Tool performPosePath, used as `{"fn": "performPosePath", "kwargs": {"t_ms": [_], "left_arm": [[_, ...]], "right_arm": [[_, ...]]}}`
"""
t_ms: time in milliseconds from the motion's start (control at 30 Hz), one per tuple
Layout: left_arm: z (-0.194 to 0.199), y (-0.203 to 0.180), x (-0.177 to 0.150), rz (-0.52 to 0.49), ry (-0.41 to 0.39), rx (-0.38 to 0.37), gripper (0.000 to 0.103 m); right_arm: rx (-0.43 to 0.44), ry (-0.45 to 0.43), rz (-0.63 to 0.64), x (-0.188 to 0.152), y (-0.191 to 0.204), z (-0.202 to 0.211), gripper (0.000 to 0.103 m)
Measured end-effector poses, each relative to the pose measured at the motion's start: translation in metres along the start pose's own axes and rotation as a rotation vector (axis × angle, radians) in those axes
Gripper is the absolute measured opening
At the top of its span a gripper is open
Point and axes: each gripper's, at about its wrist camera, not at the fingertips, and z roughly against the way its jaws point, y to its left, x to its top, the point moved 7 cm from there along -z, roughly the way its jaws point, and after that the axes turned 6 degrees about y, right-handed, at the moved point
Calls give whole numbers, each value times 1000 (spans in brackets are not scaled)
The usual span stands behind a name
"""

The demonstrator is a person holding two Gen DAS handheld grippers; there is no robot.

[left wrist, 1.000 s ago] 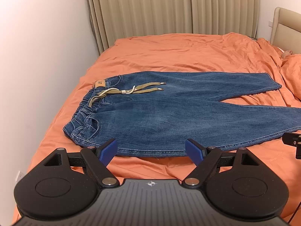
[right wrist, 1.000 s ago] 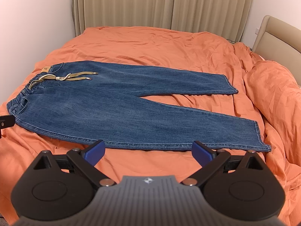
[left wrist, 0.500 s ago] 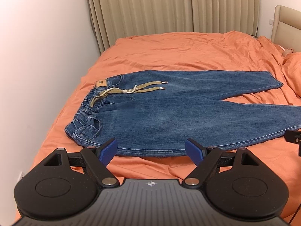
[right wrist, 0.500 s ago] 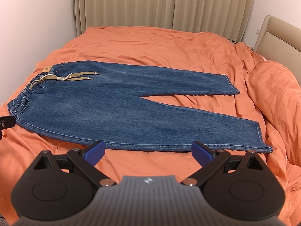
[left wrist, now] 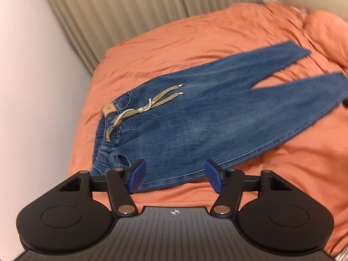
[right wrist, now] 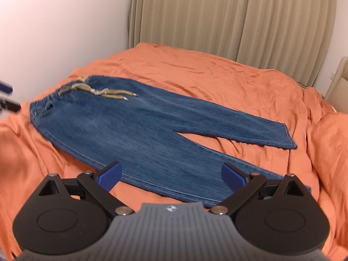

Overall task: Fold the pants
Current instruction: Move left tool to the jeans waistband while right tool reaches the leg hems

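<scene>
Blue denim pants (left wrist: 195, 121) lie spread flat on an orange bed, waistband to the left, both legs running right. A tan drawstring (left wrist: 139, 111) trails over the waist. My left gripper (left wrist: 175, 175) hovers above the near hem of the hip area; its blue-padded jaws are closing with nothing pressed between them. In the right wrist view the pants (right wrist: 134, 128) stretch from upper left to lower right. My right gripper (right wrist: 171, 174) stands open over the near leg, holding nothing.
The orange bedsheet (right wrist: 195, 71) is rumpled, with a bunched duvet (right wrist: 326, 143) at the right. A white wall (left wrist: 32, 76) borders the bed's left side, beige curtains (right wrist: 239, 15) hang behind, and a beige headboard (right wrist: 339, 78) stands at the far right.
Both wrist views have rolled, so the pants now look tilted. The left jaws have come closer together. Both grippers have shifted a little nearer over the pants' near edge.
</scene>
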Motion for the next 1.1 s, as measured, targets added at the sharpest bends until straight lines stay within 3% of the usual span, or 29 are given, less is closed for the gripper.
{"fn": "performPosePath", "kwargs": {"t_ms": [200,333,367,433,500,600,667,833,1100], "left_arm": [[-12,27,6,-160,44,64,70],[-45,31,2,-323,67,84,65],[-55,30,0,-364,77,78,64],[-77,30,-6,-425,115,58,64],[-98,31,-14,-492,148,63,64],[-126,34,-29,-563,215,81,64],[-138,37,-43,-598,263,25,64],[-154,44,-69,-685,309,-7,67],[-184,54,-69,-720,239,154,68]], "right_arm": [[-94,41,30,1,-51,-9,94],[-125,83,62,0,-86,-25,94],[-119,91,75,-1,-93,-30,91],[-123,121,103,-5,-107,-43,74],[-142,172,121,-9,-121,-58,51],[-182,254,130,-21,-143,-76,35],[-184,293,127,-29,-154,-84,33],[-192,394,129,-53,-175,-95,35],[-207,441,138,-73,-182,-97,37]]}}
